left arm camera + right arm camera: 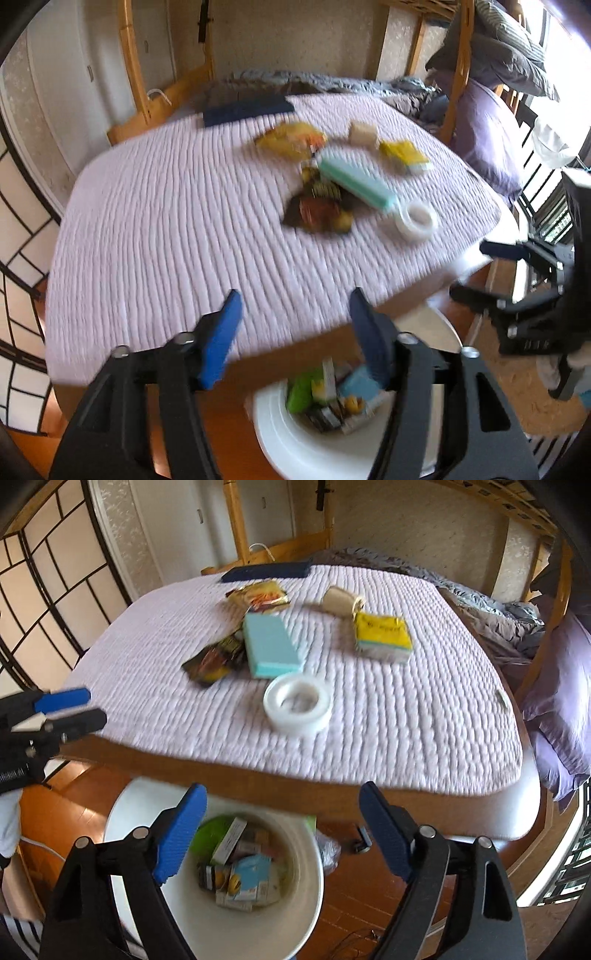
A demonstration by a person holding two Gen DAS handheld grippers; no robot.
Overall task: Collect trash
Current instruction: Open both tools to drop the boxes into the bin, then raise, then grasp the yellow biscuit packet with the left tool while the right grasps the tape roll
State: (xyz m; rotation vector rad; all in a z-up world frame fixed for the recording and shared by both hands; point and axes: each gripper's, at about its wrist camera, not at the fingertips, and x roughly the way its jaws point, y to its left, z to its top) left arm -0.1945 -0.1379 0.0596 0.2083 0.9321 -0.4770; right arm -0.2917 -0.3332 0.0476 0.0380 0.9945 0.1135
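Here, both grippers hang empty over the white bin [258, 915] at the lower middle of the frame.
The left gripper [295, 339] and right gripper [284, 834] stand released, nothing between the blue pads; wrappers [214, 661], a teal box [271, 646], a tape roll [297, 705] and a yellow packet [382, 631] lie on the quilted bed [406, 720] above.

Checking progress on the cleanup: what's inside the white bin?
The white bin holds a green item, a light blue packet and small boxes and wrappers. Whatever lies beneath them is covered.

Quilted cloth bedcover [406, 720], glossy plastic bin [295, 915]
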